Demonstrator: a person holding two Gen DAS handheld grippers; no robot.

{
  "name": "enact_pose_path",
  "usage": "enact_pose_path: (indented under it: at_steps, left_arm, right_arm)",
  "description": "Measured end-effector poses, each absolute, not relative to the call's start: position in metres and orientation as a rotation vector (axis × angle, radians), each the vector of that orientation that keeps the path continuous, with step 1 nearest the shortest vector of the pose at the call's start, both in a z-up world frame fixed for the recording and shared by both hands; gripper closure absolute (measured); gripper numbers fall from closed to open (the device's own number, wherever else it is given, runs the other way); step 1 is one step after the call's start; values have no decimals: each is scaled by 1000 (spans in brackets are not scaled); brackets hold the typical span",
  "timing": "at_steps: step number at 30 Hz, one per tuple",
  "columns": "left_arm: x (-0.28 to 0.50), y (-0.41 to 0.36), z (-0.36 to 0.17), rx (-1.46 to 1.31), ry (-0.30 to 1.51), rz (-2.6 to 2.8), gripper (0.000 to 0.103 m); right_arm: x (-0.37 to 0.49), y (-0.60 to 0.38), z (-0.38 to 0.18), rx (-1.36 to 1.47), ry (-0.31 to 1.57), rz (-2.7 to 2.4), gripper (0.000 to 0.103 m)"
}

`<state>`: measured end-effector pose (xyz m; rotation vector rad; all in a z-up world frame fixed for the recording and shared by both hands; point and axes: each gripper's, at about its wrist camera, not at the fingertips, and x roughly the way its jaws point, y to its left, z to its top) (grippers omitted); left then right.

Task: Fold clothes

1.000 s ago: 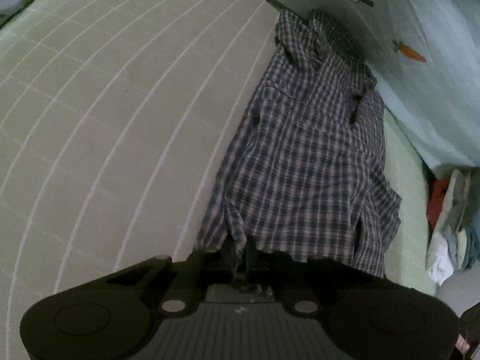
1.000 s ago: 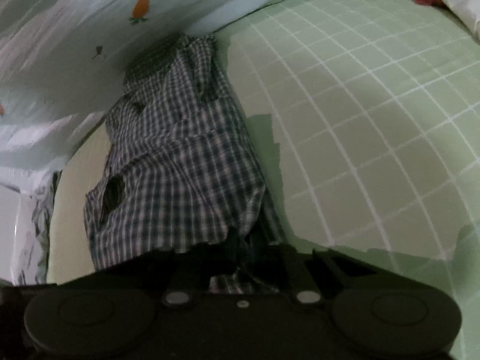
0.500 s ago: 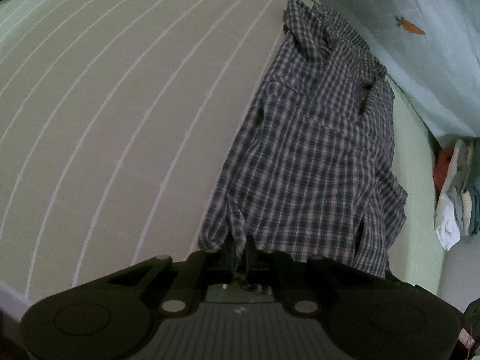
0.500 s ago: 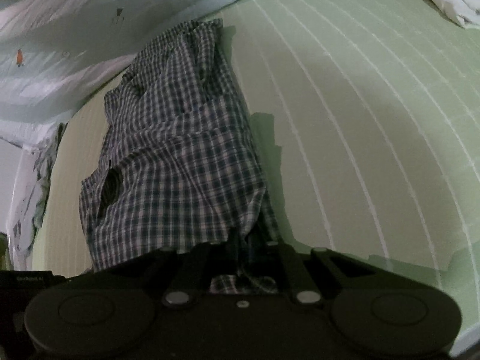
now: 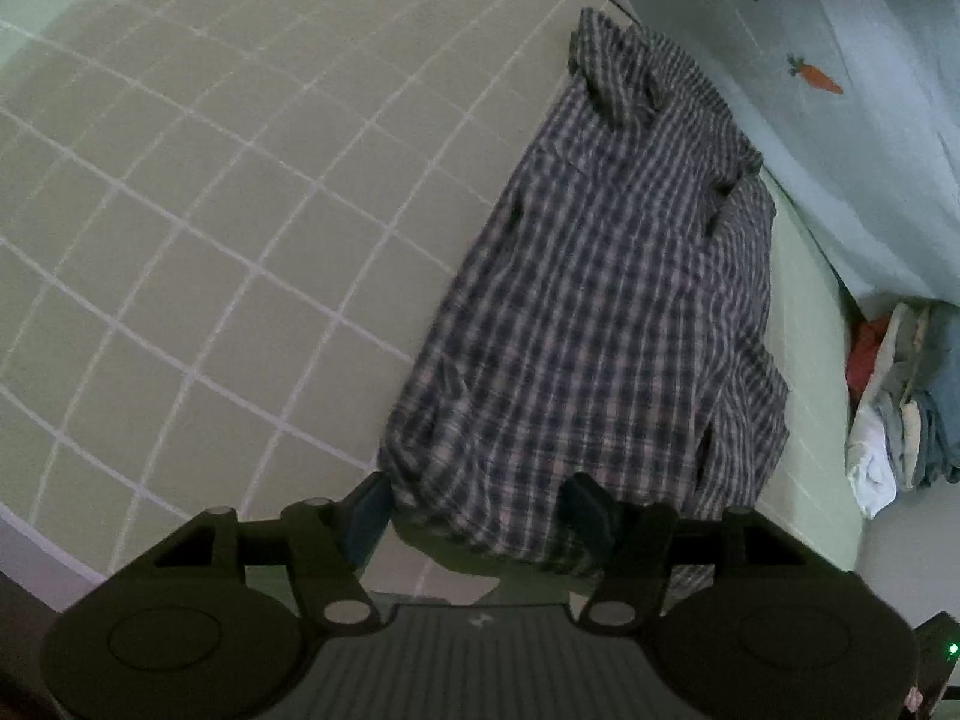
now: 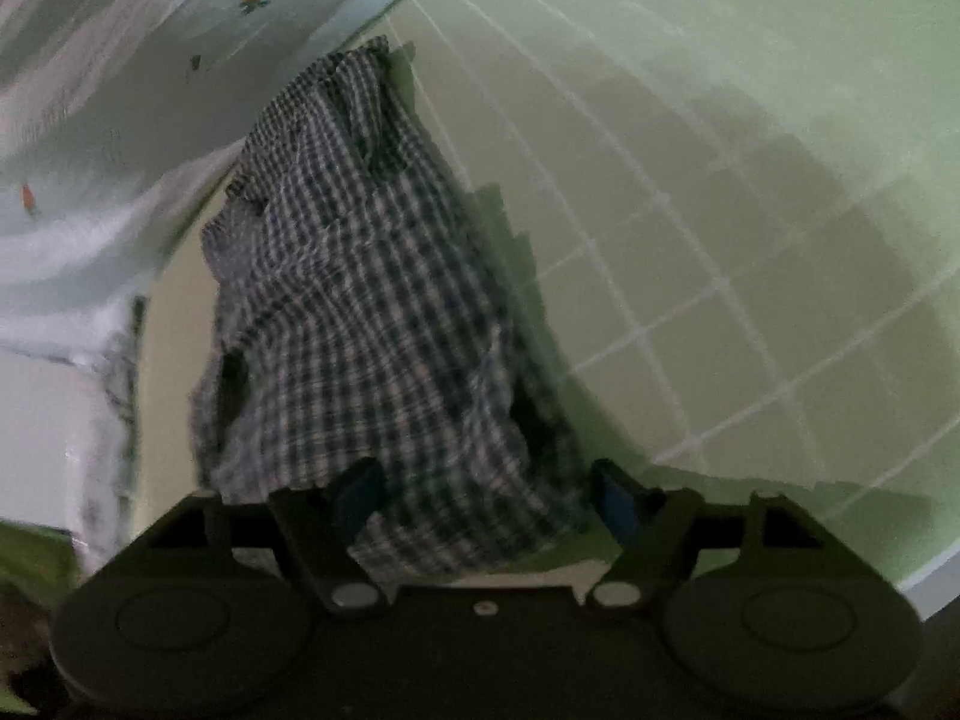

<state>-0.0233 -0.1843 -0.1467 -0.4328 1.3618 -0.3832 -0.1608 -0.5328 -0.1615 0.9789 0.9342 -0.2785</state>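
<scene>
Between my left claw (image 5: 477, 510) fingers lies the near edge of the checked shirt (image 5: 606, 312); the jaws are opening and the pads stand clear of the cloth on both sides, so nothing is gripped. My right claw (image 6: 489, 501) is the same: jaws opening, with the shirt's near corner lying loose between the fingers and no pad pressing on it.

Further out, the shirt lies lengthwise on the green checked bedsheet (image 5: 198, 210), narrowed into a long strip with its collar end at the far side, near the pale blanket with carrots (image 5: 840, 60). I judge the sides are already folded in and the hem has just been set down. Its surface is rumpled, with several small folds and dark gaps along the edges, so it is not yet neat.

What is left, as I read it, is to fold the strip across its length and smooth it. Off beside the bed sits a heap of other clothes (image 5: 900, 408), which probably wait their turn.
</scene>
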Motion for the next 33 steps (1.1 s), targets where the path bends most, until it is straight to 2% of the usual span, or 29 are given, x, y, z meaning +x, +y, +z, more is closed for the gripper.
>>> enact_pose_path:
  at_steps: [2, 4, 6, 8, 10, 16, 21, 28, 33]
  left_arm:
    - [-24, -184, -150, -459, 1372, -397, 50]
    - [-26, -181, -153, -508, 1388, -425, 89]
    - [-27, -180, -157, -564, 1391, -446, 94]
    - [-30, -177, -152, -584, 1391, -460, 97]
    - [-38, -171, -134, -619, 1386, -492, 98]
    - [-60, -151, -69, -707, 1344, -583, 97]
    - [-47, -147, -99, -869, 1465, -422, 98]
    - [-14, -153, -82, -1043, 1414, -429, 98]
    - [18, -171, -69, -1061, 1363, -456, 98]
  right_arm:
    - [-164, -533, -163, 1013, 928, -261, 23]
    - [-168, -534, -165, 1046, 927, -239, 35]
    - [-171, -536, -173, 1125, 916, -197, 85]
    - [-177, -537, -172, 1161, 890, -175, 91]
    - [-184, -537, -164, 1163, 868, -160, 92]
    - [-213, -536, -92, 1057, 824, -38, 93]
    - [-203, -542, -103, 1139, 889, -40, 93]
    - [-170, -557, -88, 1229, 795, 2, 93]
    - [-139, -576, -79, 1251, 754, 9, 93]
